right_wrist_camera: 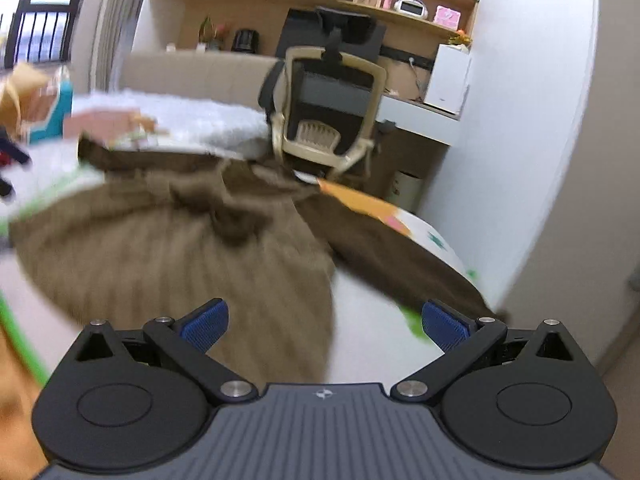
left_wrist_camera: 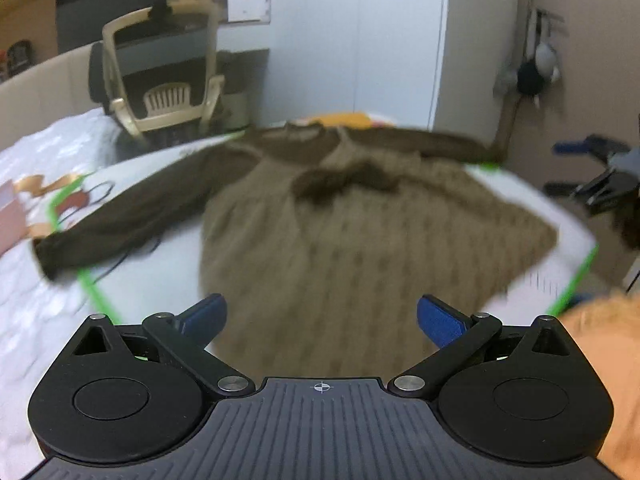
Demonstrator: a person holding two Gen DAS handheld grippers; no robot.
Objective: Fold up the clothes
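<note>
A brown knit sweater (left_wrist_camera: pixel 352 236) with darker brown sleeves lies flat on a white mat with a green border (left_wrist_camera: pixel 90 288); its left sleeve (left_wrist_camera: pixel 132 216) stretches out to the side. My left gripper (left_wrist_camera: pixel 320 320) hovers open above the sweater's hem, nothing between its blue pads. In the right wrist view the same sweater (right_wrist_camera: pixel 160 248) spreads ahead, one dark sleeve (right_wrist_camera: pixel 392 256) running to the right. My right gripper (right_wrist_camera: pixel 324 322) is open and empty over the sweater's lower corner; it also appears at the far right of the left wrist view (left_wrist_camera: pixel 600 184). Both views are motion-blurred.
A beige office chair (right_wrist_camera: pixel 324 120) stands beyond the bed by a desk. A white fluffy blanket (right_wrist_camera: pixel 180 120) and a pink box (left_wrist_camera: pixel 10 216) lie on the bed. A white wardrobe (left_wrist_camera: pixel 360 40) rises behind. A hand (left_wrist_camera: pixel 600 360) shows at the lower right.
</note>
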